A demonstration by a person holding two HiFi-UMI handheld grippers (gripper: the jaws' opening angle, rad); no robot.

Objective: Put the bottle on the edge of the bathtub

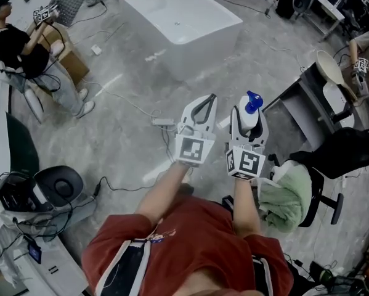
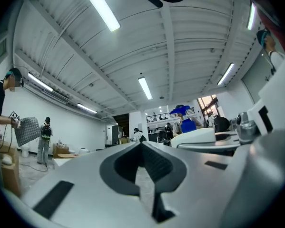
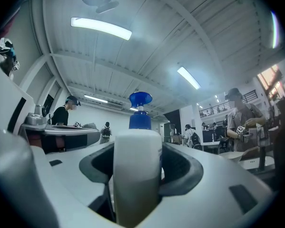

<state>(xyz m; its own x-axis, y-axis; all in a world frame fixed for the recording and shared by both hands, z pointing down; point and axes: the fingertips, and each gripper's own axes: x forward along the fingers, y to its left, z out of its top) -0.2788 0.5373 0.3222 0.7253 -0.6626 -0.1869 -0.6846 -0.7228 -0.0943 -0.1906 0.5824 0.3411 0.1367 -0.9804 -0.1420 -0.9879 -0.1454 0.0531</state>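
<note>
A white bottle with a blue pump top (image 1: 252,106) stands upright between the jaws of my right gripper (image 1: 248,119), which is shut on its body. In the right gripper view the bottle (image 3: 137,170) fills the middle, clamped by the right gripper (image 3: 138,156). My left gripper (image 1: 209,99) is held beside it on the left, shut with nothing in it; its tips meet in the left gripper view (image 2: 142,144). The white freestanding bathtub (image 1: 150,20) stands on the floor well ahead of both grippers. Both are carried in the air, apart from the tub.
A power strip (image 1: 162,122) and cables lie on the grey floor between me and the tub. A person (image 1: 24,51) stands at the left beside a cardboard box (image 1: 73,63). At the right stand a desk (image 1: 307,94) and a chair with a green cloth (image 1: 289,193).
</note>
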